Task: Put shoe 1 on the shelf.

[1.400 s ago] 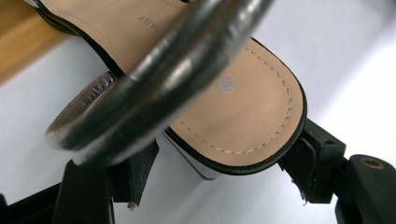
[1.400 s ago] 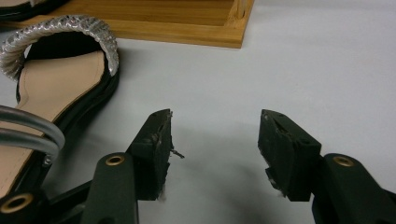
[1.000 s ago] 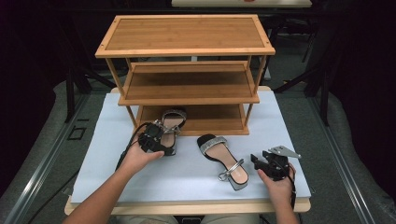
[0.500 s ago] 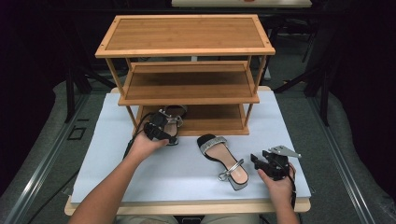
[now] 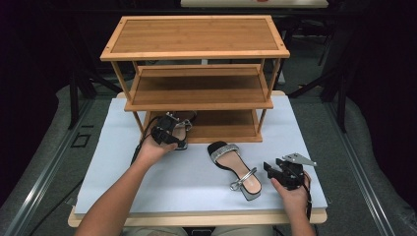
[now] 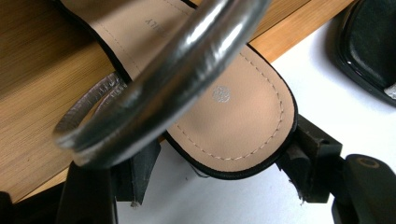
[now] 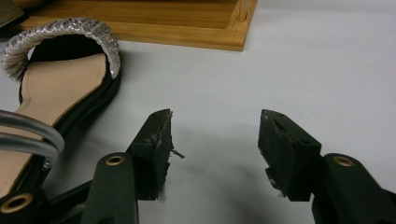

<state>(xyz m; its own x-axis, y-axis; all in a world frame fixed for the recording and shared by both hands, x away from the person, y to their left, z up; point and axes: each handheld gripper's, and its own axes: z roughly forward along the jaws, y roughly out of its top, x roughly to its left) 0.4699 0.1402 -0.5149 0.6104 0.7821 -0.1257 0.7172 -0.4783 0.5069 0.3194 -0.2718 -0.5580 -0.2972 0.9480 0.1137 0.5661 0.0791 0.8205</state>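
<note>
My left tool [image 5: 166,134] pinched the heel end of one sandal [image 5: 180,129], its toe already over the bottom shelf [image 5: 223,127] of the bamboo shoe rack [image 5: 196,37], left of centre in the high view. The second sandal [image 5: 235,163] lay on the worktop [image 5: 147,187] below the rack, its long axis running from upper left to lower right. My right tool [image 5: 275,170] rested spread and empty just right of its heel strap, clearly the nearer one.
</note>
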